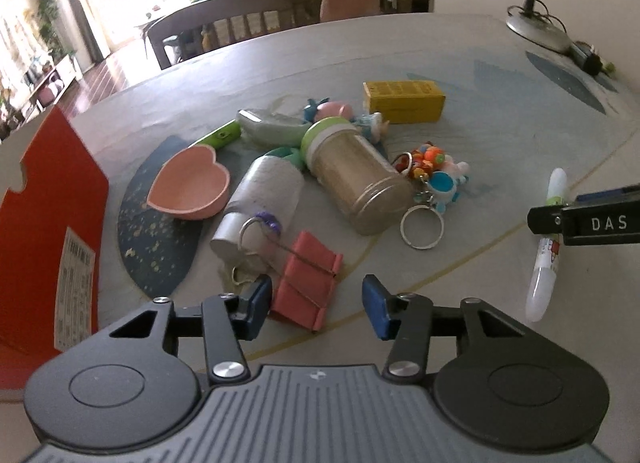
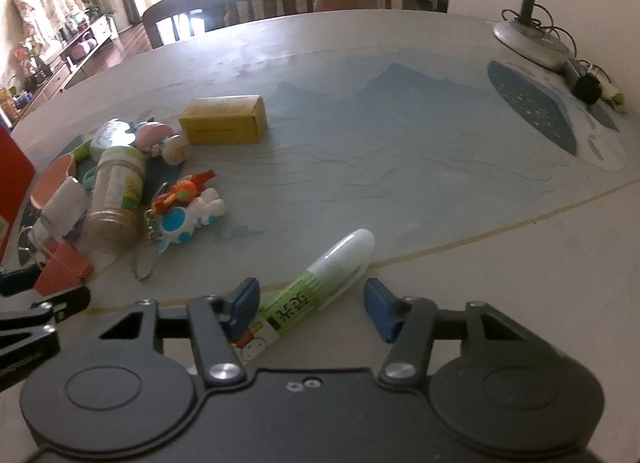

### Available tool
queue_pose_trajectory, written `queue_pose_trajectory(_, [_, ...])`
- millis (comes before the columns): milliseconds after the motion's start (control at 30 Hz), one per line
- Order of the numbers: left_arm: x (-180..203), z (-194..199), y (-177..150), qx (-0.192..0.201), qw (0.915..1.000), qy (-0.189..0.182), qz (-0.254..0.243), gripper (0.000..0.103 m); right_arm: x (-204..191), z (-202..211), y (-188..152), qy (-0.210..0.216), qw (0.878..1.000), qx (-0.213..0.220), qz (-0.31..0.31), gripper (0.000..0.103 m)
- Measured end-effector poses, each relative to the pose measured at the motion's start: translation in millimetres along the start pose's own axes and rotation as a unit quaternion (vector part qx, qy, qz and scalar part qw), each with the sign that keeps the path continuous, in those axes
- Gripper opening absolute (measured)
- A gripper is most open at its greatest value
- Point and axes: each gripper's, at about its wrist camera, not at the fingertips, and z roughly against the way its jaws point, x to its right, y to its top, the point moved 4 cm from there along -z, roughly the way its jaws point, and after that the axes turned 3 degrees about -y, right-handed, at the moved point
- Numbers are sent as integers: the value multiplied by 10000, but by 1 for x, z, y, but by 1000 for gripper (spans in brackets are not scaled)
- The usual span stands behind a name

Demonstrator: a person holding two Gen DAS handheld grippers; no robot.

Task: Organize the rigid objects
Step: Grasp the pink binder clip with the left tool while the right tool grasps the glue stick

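Right wrist: pen (image 2: 316, 295) lies between fingers (image 2: 244, 303), unpinched

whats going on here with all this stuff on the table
A person is sorting a pile of small items with a handheld gripper in each hand. The left gripper is lowered over a pink binder clip, one pad beside it, jaws not yet pressing. The right gripper straddles a green and white pen, which lies on the table. A red box stands at the left.

binder clip (image 1: 306, 281): coral pink | heart dish (image 1: 190, 189): pink | box (image 1: 404, 101): yellow | pen (image 2: 316, 289): green-white
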Motion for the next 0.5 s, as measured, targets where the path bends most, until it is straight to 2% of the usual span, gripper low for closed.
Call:
queue_pose_trajectory(200, [4,-4,5,-55,9997,74,-228,34,0,4,-4,175,9998,-9,66,41])
queue_pose_trajectory(367, [7,-8,7,-124,9992,170,-338,31,2,8,-8,268,9996,9,124,30])
queue_pose_trajectory(433, [7,-8,8,-135,9992,171,-338,30,4,10,-9,317,9994,14,113,19])
queue_pose_trajectory(500, [5,-7,7,-159,9994,149,-286,30,5,12,-10,365,9993,14,107,17])
